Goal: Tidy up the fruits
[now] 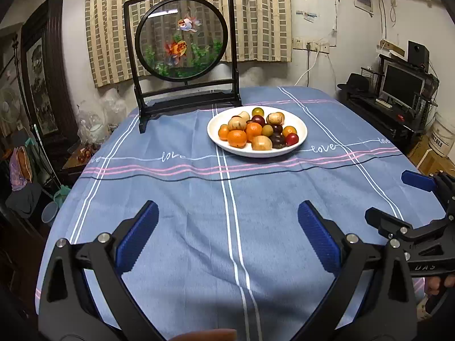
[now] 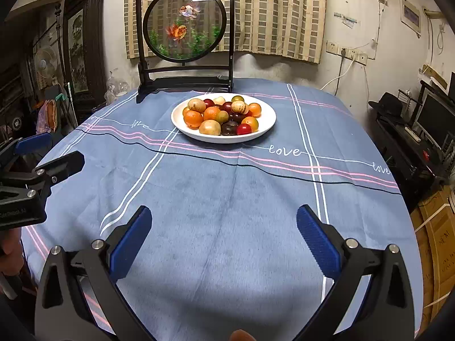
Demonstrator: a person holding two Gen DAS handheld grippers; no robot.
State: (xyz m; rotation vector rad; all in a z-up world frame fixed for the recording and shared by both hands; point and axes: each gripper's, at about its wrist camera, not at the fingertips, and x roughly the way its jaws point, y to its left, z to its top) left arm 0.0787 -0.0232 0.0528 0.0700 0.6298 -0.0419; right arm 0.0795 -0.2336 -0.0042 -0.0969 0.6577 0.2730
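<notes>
Up front in the left wrist view, the left gripper (image 1: 227, 236) hung over the blue tablecloth (image 1: 184, 213) with its blue-padded fingers (image 1: 136, 238) spread wide and nothing between them. Beyond it, a white plate (image 1: 298, 125) sat on the cloth, heaped with fruits (image 1: 256, 132): orange, dark purple, tan, red and green ones piled together. Behind the plate and to its left stood a black-framed goldfish screen (image 1: 182, 39), upright at the far edge of the table. At the right edge of this view the right gripper (image 1: 398, 199) showed from the side, also parted and empty

From the right wrist view, the right gripper (image 2: 224, 230) was held above bare cloth, its fingers (image 2: 318, 241) well apart. The plate (image 2: 267, 119) of fruits (image 2: 221, 116) lay ahead, well apart from the fingertips, just in front of the screen (image 2: 184, 20). The left gripper (image 2: 48, 153) appeared at the left edge, its fingers apart
</notes>
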